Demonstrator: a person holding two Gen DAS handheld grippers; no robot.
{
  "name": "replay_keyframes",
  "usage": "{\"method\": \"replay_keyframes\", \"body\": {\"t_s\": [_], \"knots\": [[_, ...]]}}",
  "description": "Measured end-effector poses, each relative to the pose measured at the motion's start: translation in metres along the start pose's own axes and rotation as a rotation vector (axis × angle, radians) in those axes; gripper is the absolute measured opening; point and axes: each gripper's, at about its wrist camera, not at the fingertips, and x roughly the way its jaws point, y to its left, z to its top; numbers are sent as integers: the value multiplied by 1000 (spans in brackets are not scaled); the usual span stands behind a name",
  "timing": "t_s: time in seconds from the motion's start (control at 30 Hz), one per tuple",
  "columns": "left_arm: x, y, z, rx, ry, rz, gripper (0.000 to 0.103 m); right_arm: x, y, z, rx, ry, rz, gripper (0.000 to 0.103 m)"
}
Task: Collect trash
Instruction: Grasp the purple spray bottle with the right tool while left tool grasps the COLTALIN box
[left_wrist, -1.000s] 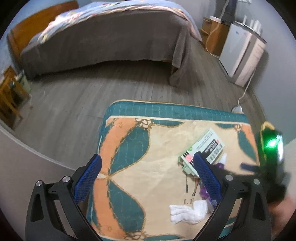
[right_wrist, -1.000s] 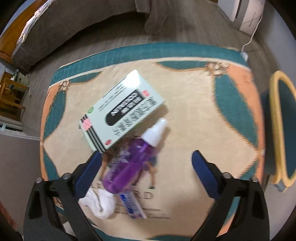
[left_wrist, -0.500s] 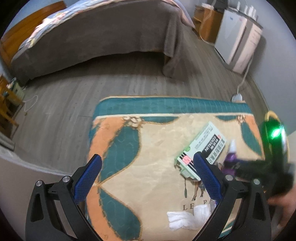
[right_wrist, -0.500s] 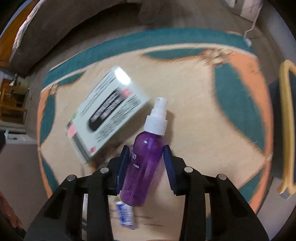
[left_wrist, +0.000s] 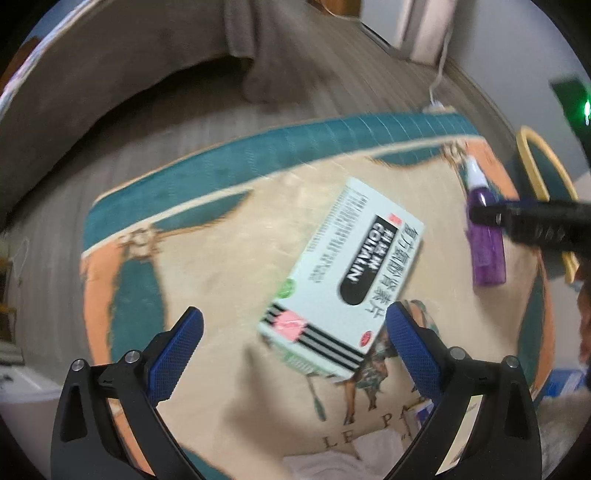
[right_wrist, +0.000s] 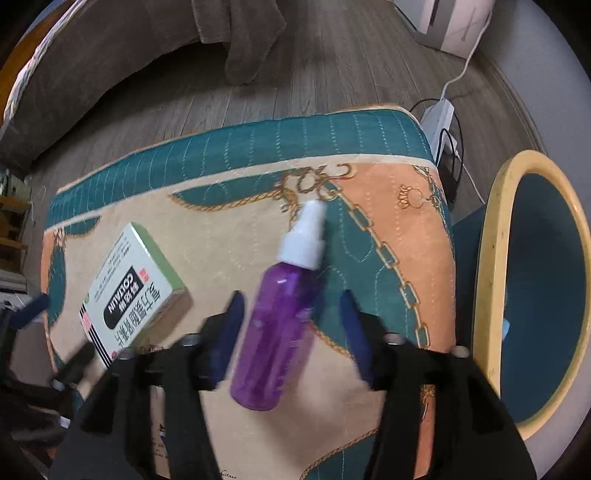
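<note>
The purple spray bottle (right_wrist: 277, 325) sits lower-middle of the right wrist view between the right gripper (right_wrist: 291, 336)'s just-opening fingers, cap toward upper right, the bin (right_wrist: 495, 280) at right edge.

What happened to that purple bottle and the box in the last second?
The right tool closed on the purple spray bottle, carried it from beside the box toward the yellow-rimmed bin, and its jaws have just been opening with the bottle between them. The left tool, open, came down over the box. The box stayed on the patterned cloth.
</note>
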Motion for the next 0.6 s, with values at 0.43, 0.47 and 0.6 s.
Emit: {"method": "replay_keyframes", "body": {"t_s": [0.43,0.47,0.6], "knots": [[48,-40,16,170,78,37,98,12,-5,18,29,39,60,59],[48,-39,19,166,76,28,98,12,-4,18,32,40,64,59],[53,-32,29,150,77,-12,98,12,0,16,27,43,61,58]]}}
